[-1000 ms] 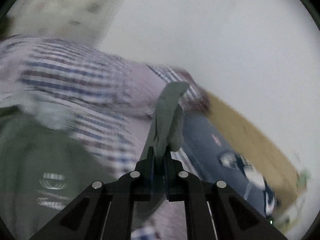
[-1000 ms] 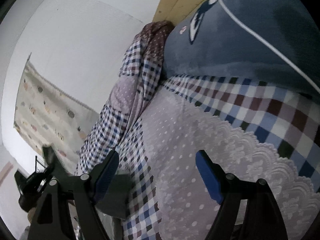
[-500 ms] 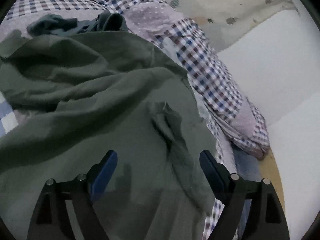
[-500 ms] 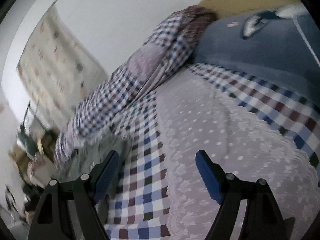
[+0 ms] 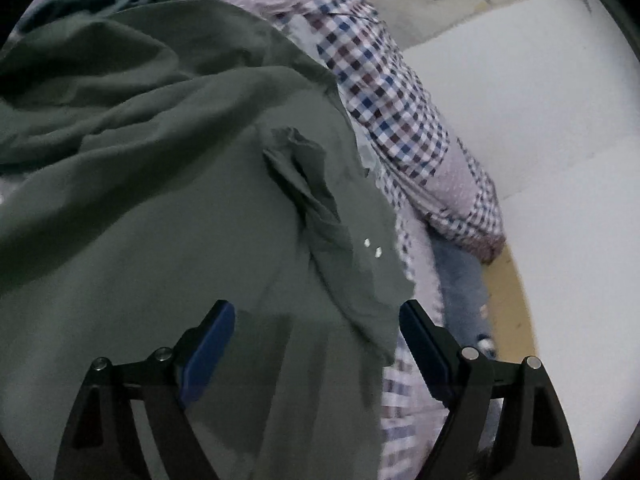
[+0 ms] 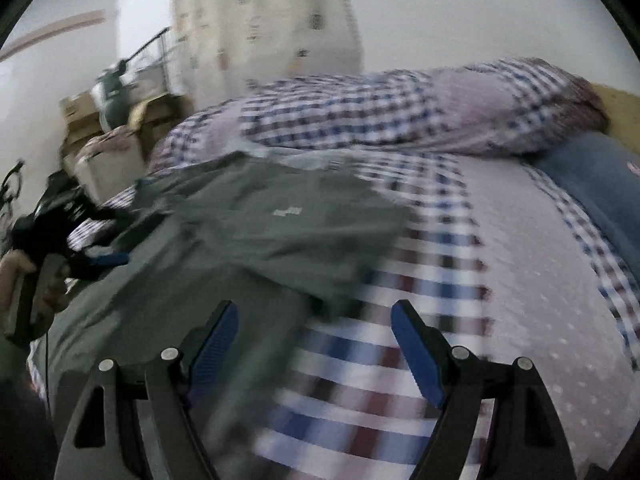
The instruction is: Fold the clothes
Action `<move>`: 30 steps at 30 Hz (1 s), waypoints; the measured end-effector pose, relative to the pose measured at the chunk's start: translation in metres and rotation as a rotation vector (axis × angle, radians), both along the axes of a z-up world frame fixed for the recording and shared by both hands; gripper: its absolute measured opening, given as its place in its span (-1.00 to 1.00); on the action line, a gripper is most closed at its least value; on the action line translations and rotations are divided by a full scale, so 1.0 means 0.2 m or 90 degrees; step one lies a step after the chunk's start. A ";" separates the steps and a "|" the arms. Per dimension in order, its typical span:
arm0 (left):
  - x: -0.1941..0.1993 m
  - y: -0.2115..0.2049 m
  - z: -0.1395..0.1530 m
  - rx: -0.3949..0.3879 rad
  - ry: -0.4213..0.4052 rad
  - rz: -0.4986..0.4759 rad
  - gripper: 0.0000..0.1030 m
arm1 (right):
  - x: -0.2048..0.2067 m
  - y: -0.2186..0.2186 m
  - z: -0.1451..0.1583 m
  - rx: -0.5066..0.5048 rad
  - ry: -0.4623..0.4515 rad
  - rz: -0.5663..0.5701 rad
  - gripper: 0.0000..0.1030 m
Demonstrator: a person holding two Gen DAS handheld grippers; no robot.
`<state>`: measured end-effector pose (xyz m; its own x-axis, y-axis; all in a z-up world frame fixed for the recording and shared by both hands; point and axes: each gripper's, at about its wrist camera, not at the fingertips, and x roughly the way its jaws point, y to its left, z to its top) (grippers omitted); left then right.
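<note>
An olive-green garment point(image 5: 160, 208) lies spread and wrinkled on a checked bedcover point(image 5: 384, 120). A bunched ridge of its fabric point(image 5: 316, 200) runs toward its right edge. My left gripper point(image 5: 316, 340) hangs open just above the cloth, with nothing between its blue pads. In the right wrist view the same green garment point(image 6: 256, 232) covers the left half of the bed, a small white logo point(image 6: 286, 212) showing. My right gripper point(image 6: 314, 340) is open over the garment's edge and the checked bedcover point(image 6: 460, 264). The other hand-held gripper point(image 6: 60, 256), held by a hand, shows at far left.
A rolled checked quilt point(image 6: 400, 116) lies along the bed's far side by a white wall point(image 5: 540, 140). A blue pillow point(image 6: 596, 188) sits at the head beside a wooden headboard point(image 5: 508, 304). Boxes point(image 6: 88, 120) and a patterned curtain point(image 6: 264, 20) stand beyond the bed.
My left gripper let go of the green fabric it pinched and now stands open over the spread garment. The right gripper swung left, bringing the garment into its view.
</note>
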<state>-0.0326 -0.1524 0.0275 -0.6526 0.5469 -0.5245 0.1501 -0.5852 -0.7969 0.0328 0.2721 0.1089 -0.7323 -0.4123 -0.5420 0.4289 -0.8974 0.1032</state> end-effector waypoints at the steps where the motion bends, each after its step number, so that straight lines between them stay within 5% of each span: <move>1: 0.00 -0.04 0.01 0.003 -0.001 0.008 0.69 | 0.01 -0.08 0.02 0.005 0.007 0.014 0.60; 6: 0.05 -0.27 0.06 0.040 -0.001 0.085 0.69 | -0.03 -0.56 0.07 0.030 0.030 0.093 0.56; 11: 0.05 -0.41 0.03 0.107 -0.020 0.134 0.69 | -0.28 -1.05 0.14 0.026 0.013 0.165 -0.22; 16: 0.06 -0.46 0.02 0.149 -0.034 0.129 0.69 | -0.54 -1.44 0.07 0.134 -0.028 0.219 -0.33; 20: 0.05 -0.46 0.02 0.155 -0.038 0.115 0.69 | -0.74 -1.55 -0.01 0.221 -0.049 0.225 -0.71; 25: 0.09 -0.50 0.03 0.153 -0.045 0.119 0.69 | -1.03 -1.49 0.07 0.281 0.000 0.041 -0.57; 30: 0.09 -0.54 -0.01 0.169 -0.058 0.139 0.69 | -0.89 -1.44 0.13 0.228 0.010 0.085 -0.54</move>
<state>-0.0149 -0.2612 0.0257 -0.7263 0.5247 -0.4440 0.3259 -0.3059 -0.8945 -0.1454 -0.0163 0.1348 -0.6938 -0.2917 -0.6584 0.5438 -0.8116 -0.2135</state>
